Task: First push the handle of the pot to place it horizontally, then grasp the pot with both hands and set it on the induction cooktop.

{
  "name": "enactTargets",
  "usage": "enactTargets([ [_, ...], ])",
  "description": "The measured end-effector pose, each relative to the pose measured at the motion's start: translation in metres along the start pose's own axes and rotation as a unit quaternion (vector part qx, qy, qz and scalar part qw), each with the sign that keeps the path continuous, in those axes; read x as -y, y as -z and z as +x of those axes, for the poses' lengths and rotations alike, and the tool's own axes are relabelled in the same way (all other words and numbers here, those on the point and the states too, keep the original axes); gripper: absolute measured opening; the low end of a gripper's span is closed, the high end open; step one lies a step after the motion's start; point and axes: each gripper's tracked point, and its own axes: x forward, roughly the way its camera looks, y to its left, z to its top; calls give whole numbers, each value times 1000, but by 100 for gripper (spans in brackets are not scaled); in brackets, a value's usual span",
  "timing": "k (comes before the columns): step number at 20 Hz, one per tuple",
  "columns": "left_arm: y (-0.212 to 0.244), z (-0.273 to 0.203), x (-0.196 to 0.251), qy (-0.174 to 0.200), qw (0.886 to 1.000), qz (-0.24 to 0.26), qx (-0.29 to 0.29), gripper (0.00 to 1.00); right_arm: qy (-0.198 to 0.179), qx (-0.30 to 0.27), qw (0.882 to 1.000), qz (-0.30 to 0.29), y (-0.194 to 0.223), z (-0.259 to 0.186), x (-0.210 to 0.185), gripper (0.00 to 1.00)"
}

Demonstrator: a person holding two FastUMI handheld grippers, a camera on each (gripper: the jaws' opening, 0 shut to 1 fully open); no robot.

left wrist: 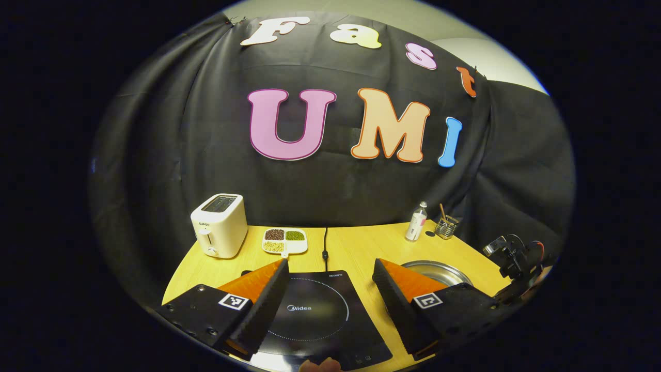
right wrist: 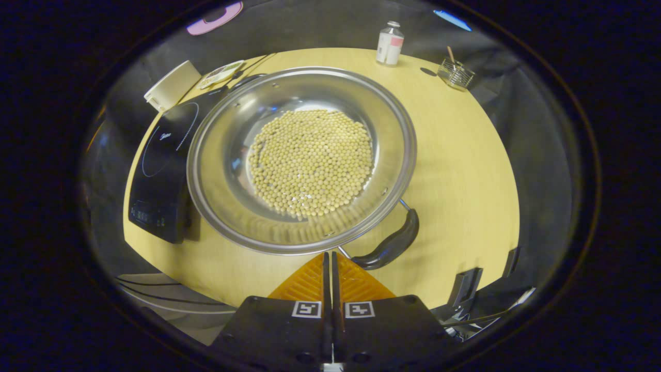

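Note:
A wide steel pot [right wrist: 222,155] holding yellow beans [right wrist: 312,163] stands on the wooden table, right of the black induction cooktop [right wrist: 162,170]. Its dark handle [right wrist: 392,243] juts from the near right rim at a slant. My right gripper [right wrist: 328,256] is shut and empty, its tips at the pot's near rim just left of the handle's base; I cannot tell whether they touch. My left gripper [left wrist: 330,263] hangs open over the cooktop [left wrist: 310,315] with nothing between its fingers. The pot's rim [left wrist: 436,271] shows just right of it.
A white toaster [left wrist: 219,225], a divided dish of beans [left wrist: 285,241], a small bottle [left wrist: 416,222] and a glass cup [left wrist: 446,226] line the table's back edge. The cooktop's cable [left wrist: 325,243] runs backwards. Black hardware with cables [left wrist: 511,256] sits at the table's right edge.

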Motion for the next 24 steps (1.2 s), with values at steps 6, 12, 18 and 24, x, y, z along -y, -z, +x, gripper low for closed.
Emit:
enactTargets([
  [6, 2, 0, -2, 1, 1000, 0, -4, 100, 24, -14, 1000, 11, -16, 7, 32, 3],
  [12, 5, -7, 0, 10, 1000, 10, -11, 100, 40, -12, 997, 66, -39, 17, 66, 0],
  [18, 9, -16, 1, 22, 999, 20, -25, 100, 43, -6, 994, 103, -59, 22, 84, 0],
  [24, 27, -19, 20, 56, 996, 7, -64, 100, 41, 19, 993, 105, -67, 15, 92, 2],
])
